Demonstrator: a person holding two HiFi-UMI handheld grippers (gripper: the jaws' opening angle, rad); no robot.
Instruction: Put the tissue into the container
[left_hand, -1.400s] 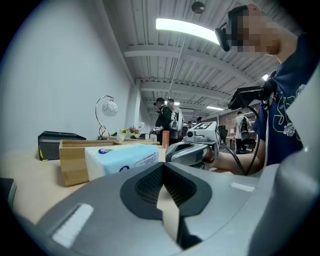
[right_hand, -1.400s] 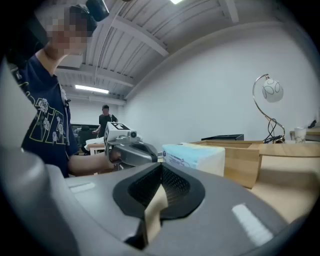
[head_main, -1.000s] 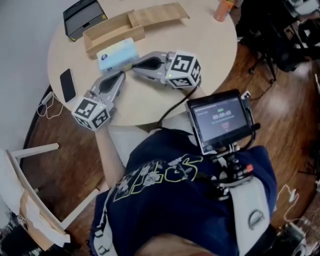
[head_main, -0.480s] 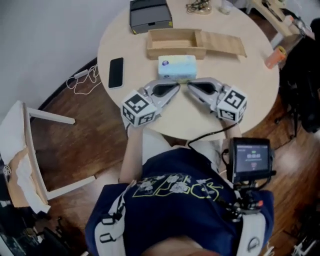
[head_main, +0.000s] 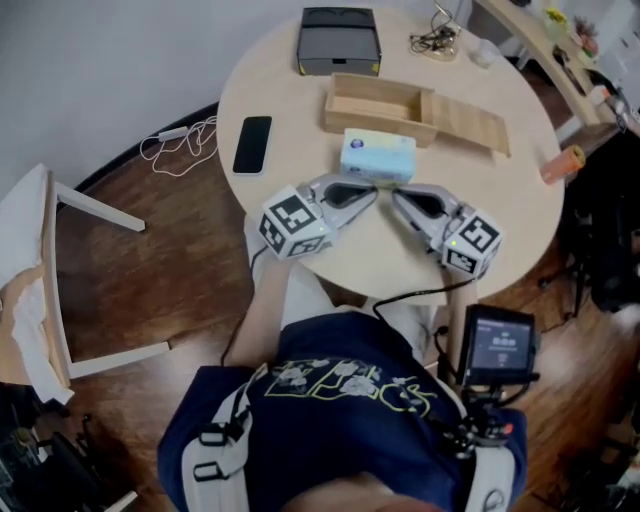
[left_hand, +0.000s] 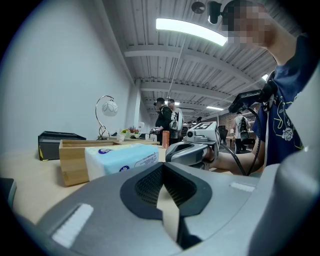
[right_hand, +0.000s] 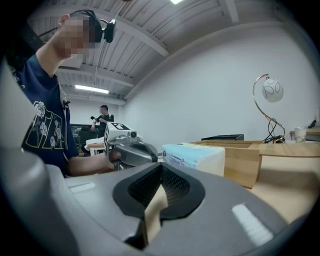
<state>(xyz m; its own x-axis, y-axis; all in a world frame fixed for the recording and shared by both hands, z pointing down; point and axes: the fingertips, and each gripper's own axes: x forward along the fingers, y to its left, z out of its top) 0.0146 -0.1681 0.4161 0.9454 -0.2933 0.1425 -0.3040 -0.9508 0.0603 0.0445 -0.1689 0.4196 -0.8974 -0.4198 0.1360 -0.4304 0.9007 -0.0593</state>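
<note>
A light-blue tissue pack (head_main: 377, 157) lies on the round table (head_main: 300, 100), just in front of an open wooden box (head_main: 378, 100) whose lid (head_main: 470, 122) is slid out to the right. My left gripper (head_main: 370, 193) rests on the table, shut and empty, its tip just short of the pack's near left corner. My right gripper (head_main: 398, 196) mirrors it at the near right corner, also shut and empty. The left gripper view shows the pack (left_hand: 122, 157), the box (left_hand: 74, 156) and the right gripper (left_hand: 192, 150). From the right gripper view I see the pack (right_hand: 195, 155) and the left gripper (right_hand: 129, 151).
A black phone (head_main: 252, 144) lies at the table's left, a black case (head_main: 339, 40) behind the box, and keys (head_main: 436, 41) at the far edge. An orange bottle (head_main: 563, 163) stands at the right rim. A chair (head_main: 50, 280) is on the floor to the left.
The head view has swung, so the table now sits higher and more centred in the picture. Both grippers and the tissue pack keep their places on the table.
</note>
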